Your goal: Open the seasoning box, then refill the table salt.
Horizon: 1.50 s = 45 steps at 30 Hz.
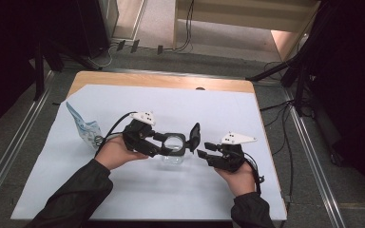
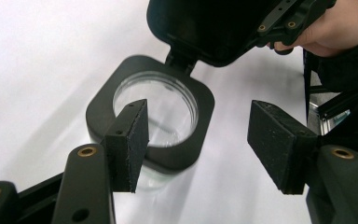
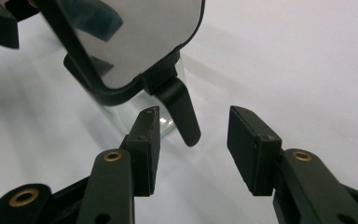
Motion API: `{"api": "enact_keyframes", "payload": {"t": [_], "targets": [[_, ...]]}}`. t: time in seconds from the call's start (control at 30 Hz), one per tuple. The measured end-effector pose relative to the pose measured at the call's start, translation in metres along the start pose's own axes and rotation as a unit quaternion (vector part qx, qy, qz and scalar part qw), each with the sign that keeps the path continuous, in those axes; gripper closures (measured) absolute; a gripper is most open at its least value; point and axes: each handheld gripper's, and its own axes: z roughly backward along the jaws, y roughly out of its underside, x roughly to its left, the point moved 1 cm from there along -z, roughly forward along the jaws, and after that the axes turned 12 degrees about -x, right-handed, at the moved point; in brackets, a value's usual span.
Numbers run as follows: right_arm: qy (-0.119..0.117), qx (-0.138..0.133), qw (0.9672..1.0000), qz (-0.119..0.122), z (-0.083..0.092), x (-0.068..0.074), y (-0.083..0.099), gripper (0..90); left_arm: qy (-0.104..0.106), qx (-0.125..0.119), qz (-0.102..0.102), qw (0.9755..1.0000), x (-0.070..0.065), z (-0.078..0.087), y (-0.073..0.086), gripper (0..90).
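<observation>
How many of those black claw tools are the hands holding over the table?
2. The left gripper is in the person's left hand, beside the clear jar with its lid flipped open. The right gripper is in the right hand, just right of the jar. Both stand open.

A crumpled blue-and-white wrapper (image 1: 84,127) lies on the white sheet (image 1: 138,190) covering the wooden table (image 1: 161,80).
</observation>
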Motion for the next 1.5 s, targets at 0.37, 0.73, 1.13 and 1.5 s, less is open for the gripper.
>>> {"api": "enact_keyframes", "payload": {"t": [0.37,0.73,1.13,1.5], "targets": [[0.002,0.013,0.9999,0.006,0.012,0.0,0.006,55.6,-0.02,-0.012,-0.006,0.9997,-0.001,0.032,0.016,41.7],[0.003,0.017,0.9998,0.009,0.009,-0.003,0.006,54.6,-0.042,-0.021,0.006,0.9989,0.0,0.052,0.033,44.3],[-0.004,0.013,0.9999,0.007,0.008,-0.01,0.003,54.8,-0.07,-0.029,0.023,0.9968,0.002,0.084,0.049,43.9],[0.001,0.025,0.9996,0.009,-0.001,-0.021,-0.001,54.7,-0.107,-0.047,0.042,0.9923,0.003,0.12,0.062,44.1]]}}
